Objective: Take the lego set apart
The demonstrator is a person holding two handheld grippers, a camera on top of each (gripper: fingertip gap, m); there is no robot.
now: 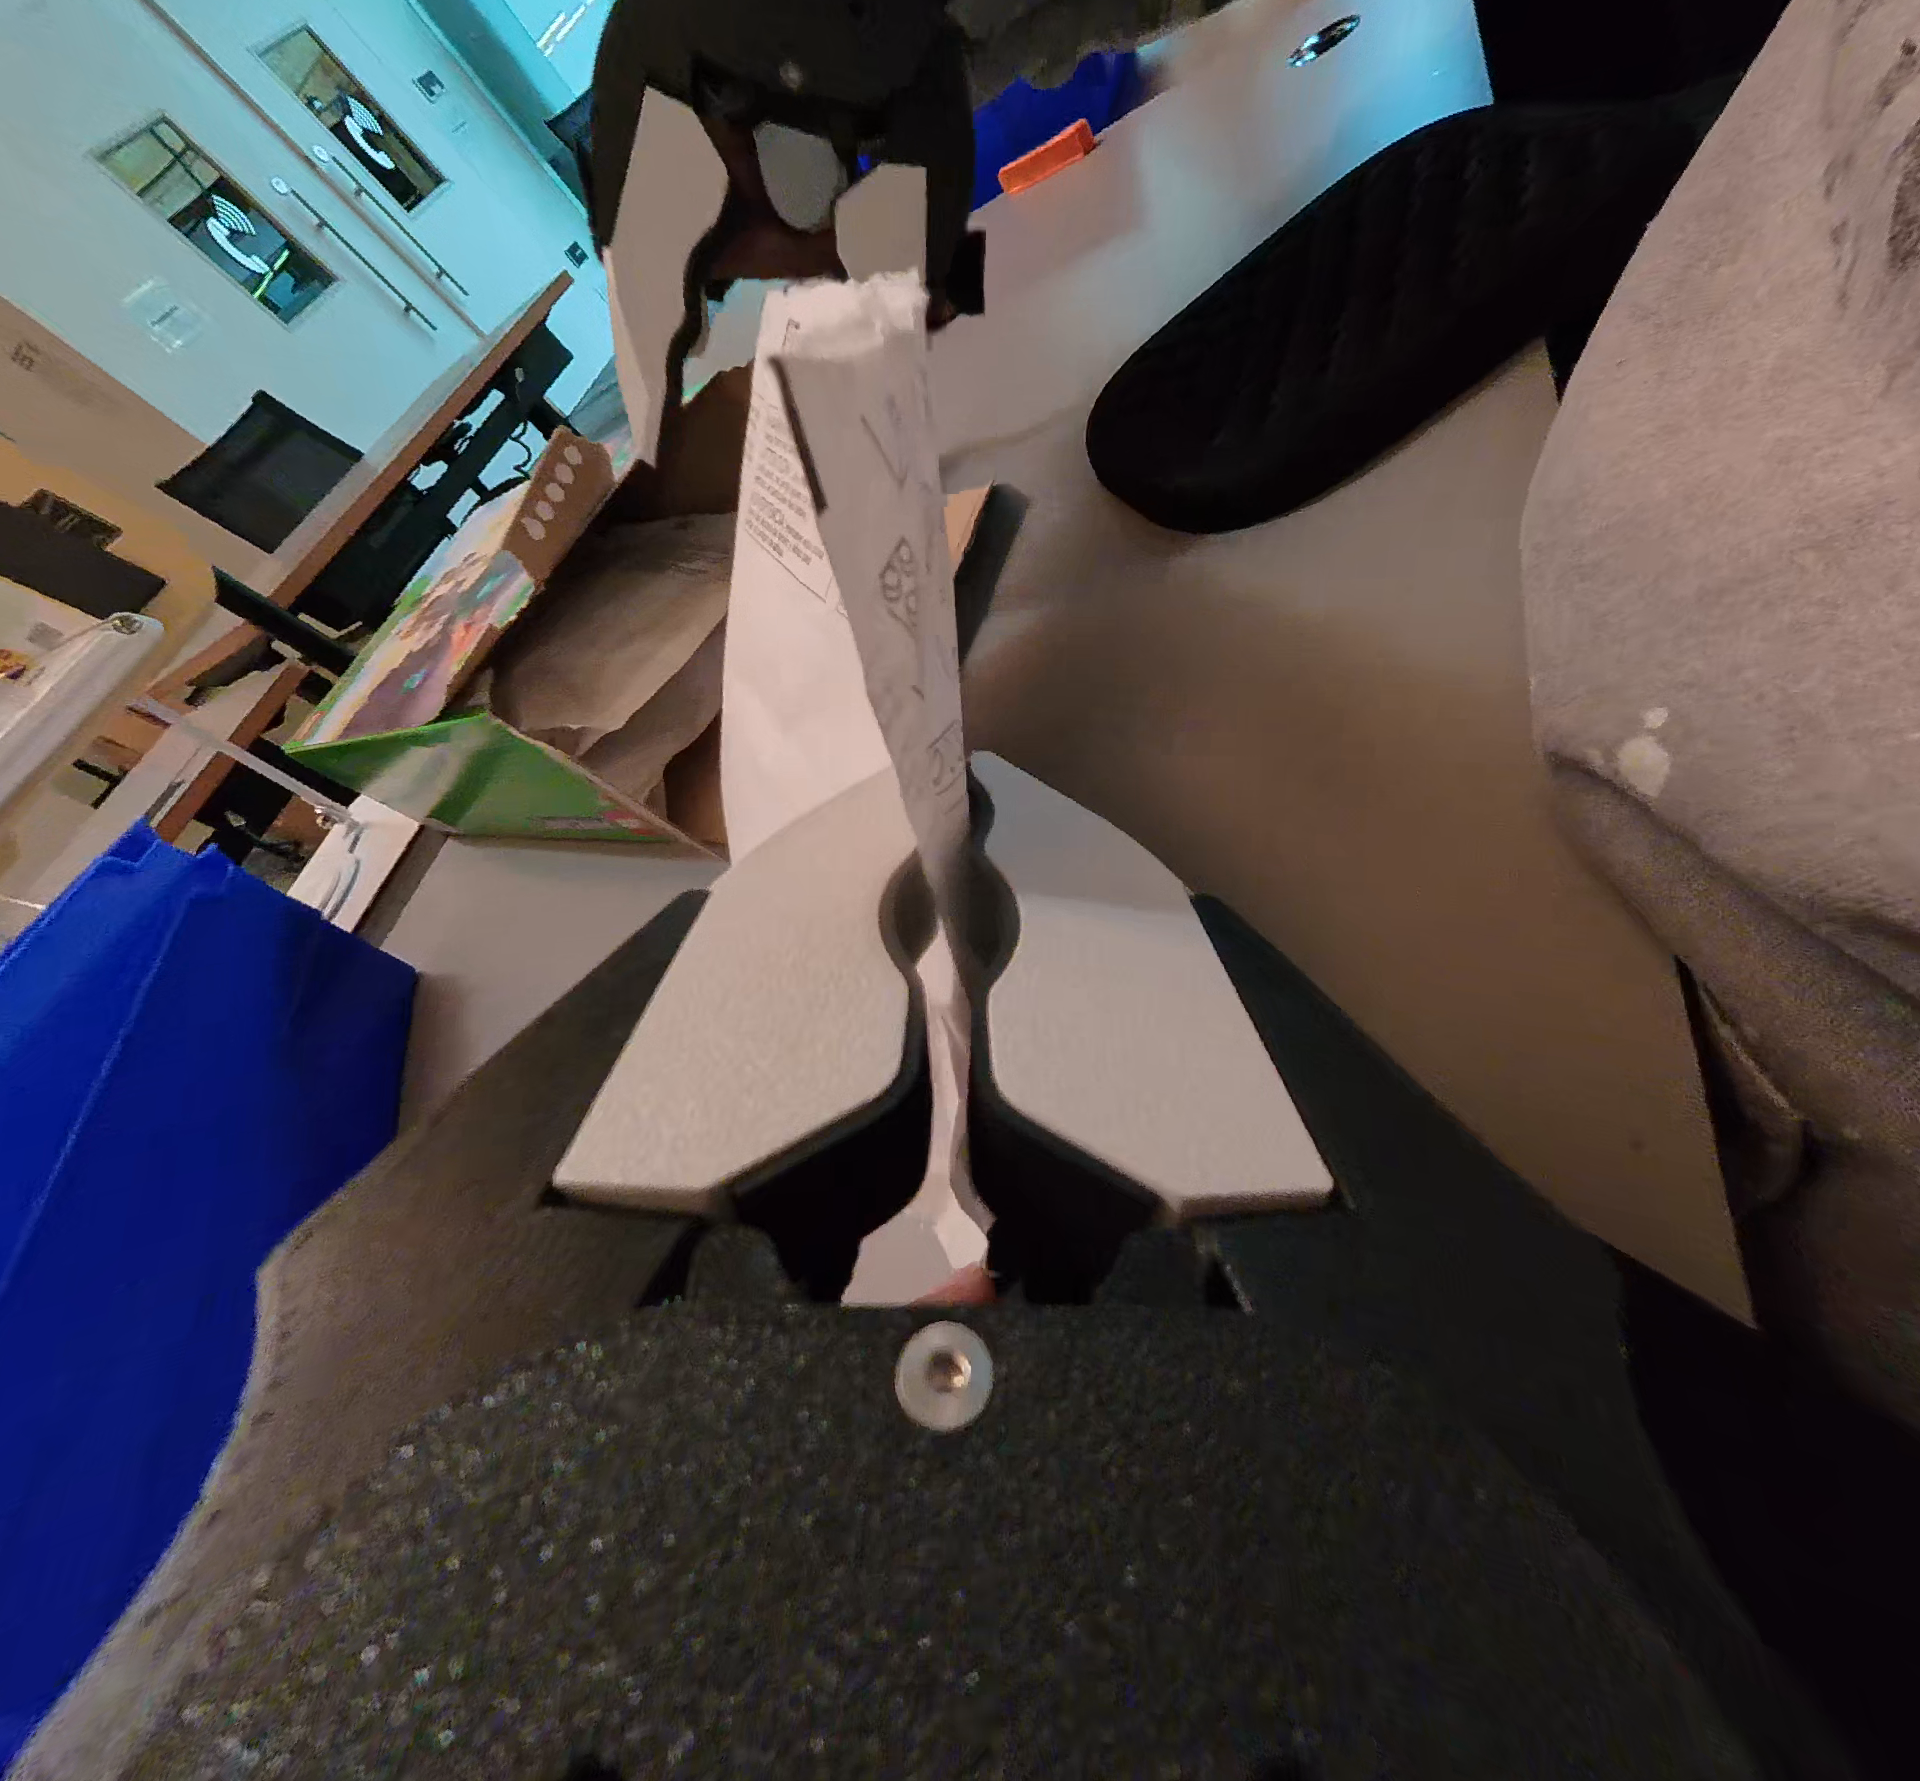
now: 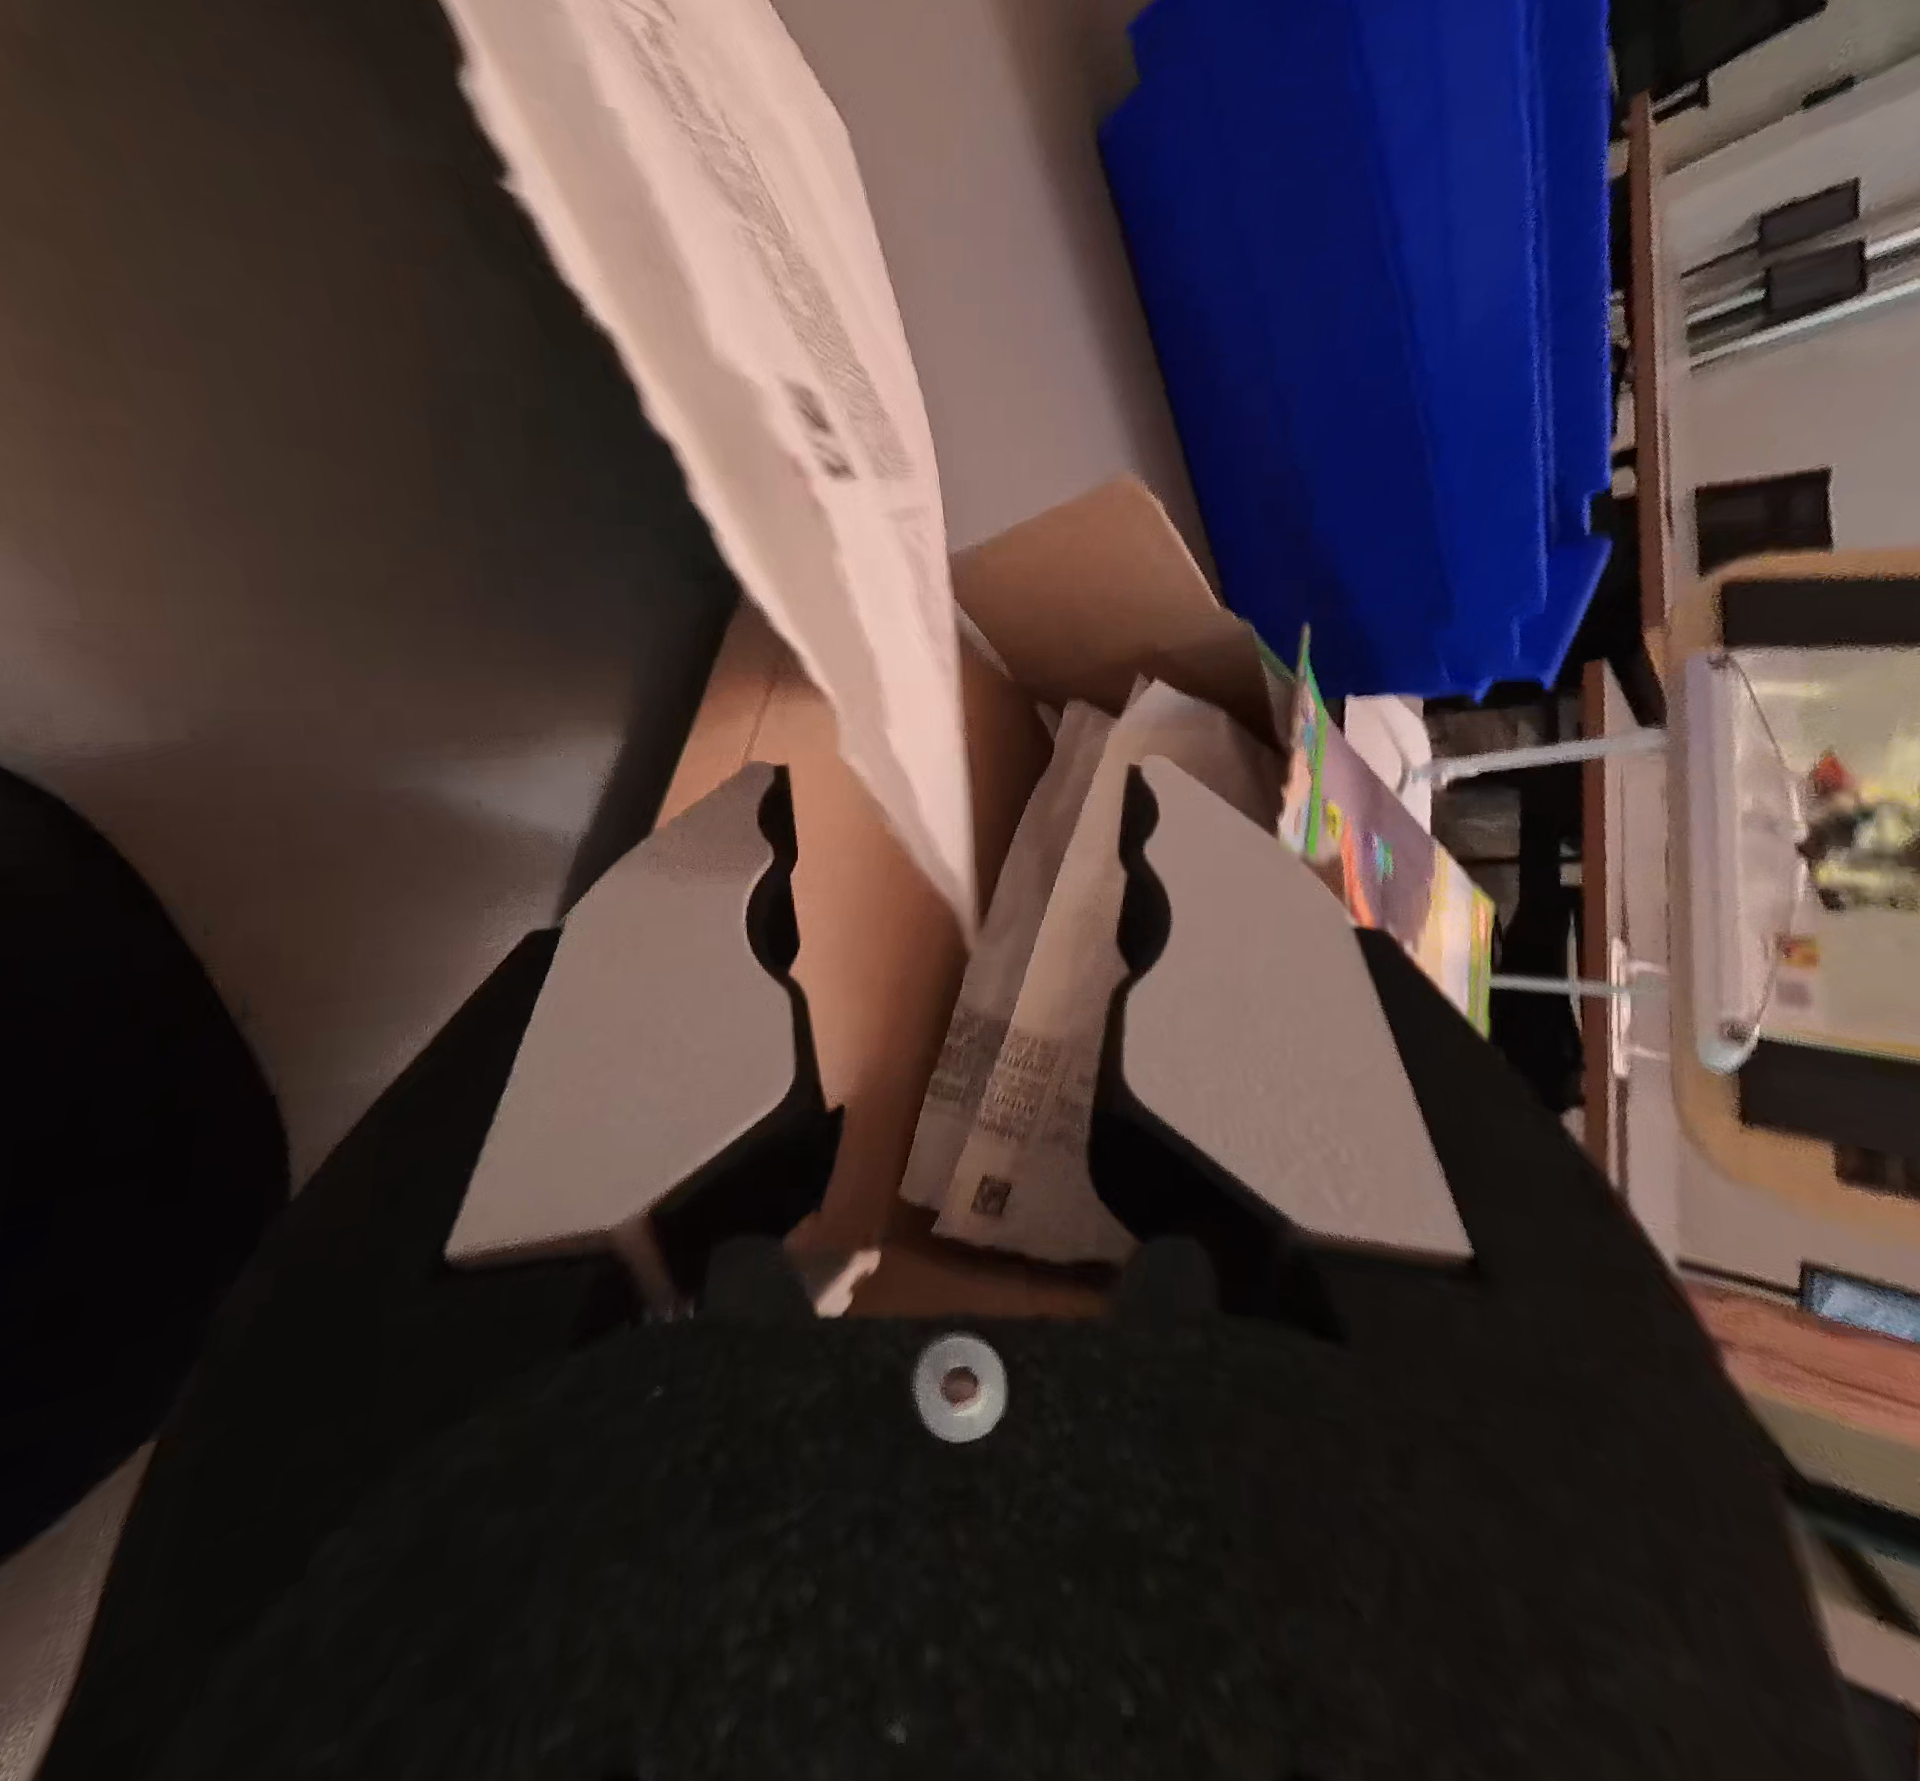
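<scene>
Left gripper (image 1: 951, 942) jaws tight on one white paper bag (image 1: 831, 588); right gripper (image 2: 956, 900) agape.

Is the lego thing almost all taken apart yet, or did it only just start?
Only starting, it seems. Done: the cardboard box lies open, with paper bags still inside. In hand: the left gripper pinches a white printed paper bag, torn at its top; the right gripper is open, holding nothing. Left: no built bricks show, only one orange piece on the table.
</scene>
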